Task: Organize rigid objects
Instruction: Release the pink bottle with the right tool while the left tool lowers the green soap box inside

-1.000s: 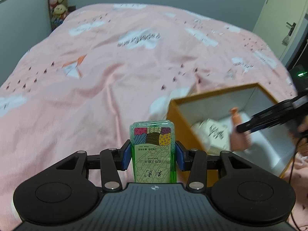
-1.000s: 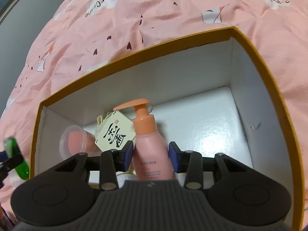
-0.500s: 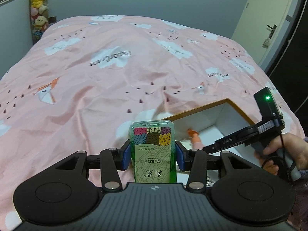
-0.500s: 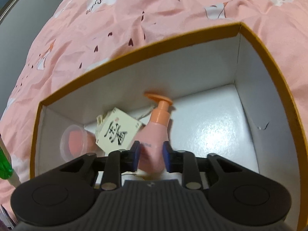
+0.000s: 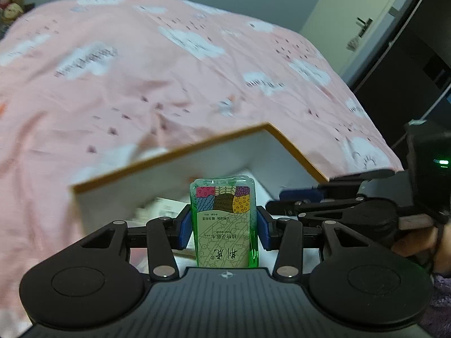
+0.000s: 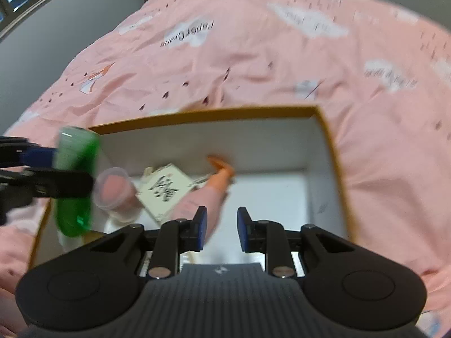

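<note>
My left gripper (image 5: pixel 223 226) is shut on a green bottle (image 5: pixel 224 222) with a patchwork label and holds it over the left end of the orange-rimmed white box (image 5: pixel 174 152). That bottle (image 6: pixel 74 180) and the left gripper also show at the left of the right wrist view. My right gripper (image 6: pixel 221 229) is open and empty above the box (image 6: pixel 328 140). A pink pump bottle (image 6: pixel 204 197) with an orange pump lies tilted in the box, just left of my right gripper's fingers.
The box also holds a cream card box with black lettering (image 6: pixel 165 188) and a clear cup with a pink inside (image 6: pixel 114 188). The box rests on a pink cloud-print bed cover (image 6: pixel 253 64). A door (image 5: pixel 363 19) stands at the far right.
My right gripper has let go of the pink pump bottle, opened and pulled back upward. My left gripper has carried the green bottle to the right, over the box.
</note>
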Action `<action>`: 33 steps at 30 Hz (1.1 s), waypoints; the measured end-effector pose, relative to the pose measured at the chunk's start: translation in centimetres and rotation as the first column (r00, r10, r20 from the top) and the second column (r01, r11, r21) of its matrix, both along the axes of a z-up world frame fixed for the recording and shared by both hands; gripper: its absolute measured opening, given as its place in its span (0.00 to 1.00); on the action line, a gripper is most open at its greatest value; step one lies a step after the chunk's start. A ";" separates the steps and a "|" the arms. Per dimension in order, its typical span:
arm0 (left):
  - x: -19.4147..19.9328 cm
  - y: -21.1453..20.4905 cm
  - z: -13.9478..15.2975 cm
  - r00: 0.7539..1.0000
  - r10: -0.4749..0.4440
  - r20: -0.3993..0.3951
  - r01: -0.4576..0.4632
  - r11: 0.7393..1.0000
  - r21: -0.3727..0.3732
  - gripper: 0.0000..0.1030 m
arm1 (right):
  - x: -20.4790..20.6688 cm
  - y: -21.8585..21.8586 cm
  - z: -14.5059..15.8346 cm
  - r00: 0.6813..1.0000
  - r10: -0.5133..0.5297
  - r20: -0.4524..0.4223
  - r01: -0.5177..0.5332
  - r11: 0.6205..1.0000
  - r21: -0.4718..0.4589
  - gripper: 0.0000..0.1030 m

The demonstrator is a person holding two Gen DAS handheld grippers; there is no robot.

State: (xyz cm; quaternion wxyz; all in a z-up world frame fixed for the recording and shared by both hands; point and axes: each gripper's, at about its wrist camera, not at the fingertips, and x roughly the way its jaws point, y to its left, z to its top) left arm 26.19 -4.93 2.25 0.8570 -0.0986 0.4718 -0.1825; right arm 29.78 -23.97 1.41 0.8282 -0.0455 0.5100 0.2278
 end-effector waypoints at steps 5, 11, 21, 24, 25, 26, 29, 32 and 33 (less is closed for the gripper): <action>2.0 -2.3 -3.0 0.995 0.016 -0.102 -0.023 0.998 -0.061 0.50 | -0.7 -1.0 0.6 0.997 0.046 0.061 -0.042 0.997 -0.066 0.23; 3.7 -4.0 -5.7 0.982 0.055 -0.183 -0.072 0.993 -0.089 0.50 | -1.3 -1.1 -0.3 0.987 0.142 0.069 -0.132 0.983 -0.130 0.23; 4.0 -5.4 -8.8 0.944 0.131 -0.303 -0.163 0.983 -0.084 0.50 | -1.6 0.0 -2.2 0.966 0.248 0.068 -0.223 0.940 -0.258 0.23; 4.2 -6.1 -8.9 0.940 0.110 -0.324 -0.128 0.991 -0.035 0.50 | -1.7 0.0 -2.5 0.963 0.262 0.057 -0.238 0.934 -0.265 0.23; 4.3 -6.4 -9.0 0.937 0.104 -0.333 -0.118 0.993 -0.023 0.50 | -1.8 0.0 -2.7 0.964 0.263 0.046 -0.241 0.933 -0.268 0.23; 4.4 -6.6 -9.2 0.934 0.098 -0.344 -0.109 0.994 -0.014 0.50 | -1.8 0.1 -2.9 0.964 0.264 0.038 -0.244 0.930 -0.276 0.23; 4.4 -6.7 -9.6 0.925 0.089 -0.371 -0.097 0.995 -0.003 0.51 | -2.0 0.3 -3.4 0.962 0.272 0.013 -0.256 0.919 -0.299 0.23; 4.2 -6.9 -10.0 0.916 0.078 -0.394 -0.083 0.997 0.005 0.50 | -2.1 0.4 -4.0 0.964 0.264 -0.015 -0.255 0.916 -0.310 0.25; 4.1 -6.9 -10.0 0.916 0.078 -0.394 -0.081 0.997 0.009 0.51 | -2.1 0.4 -4.1 0.965 0.262 -0.022 -0.256 0.915 -0.312 0.25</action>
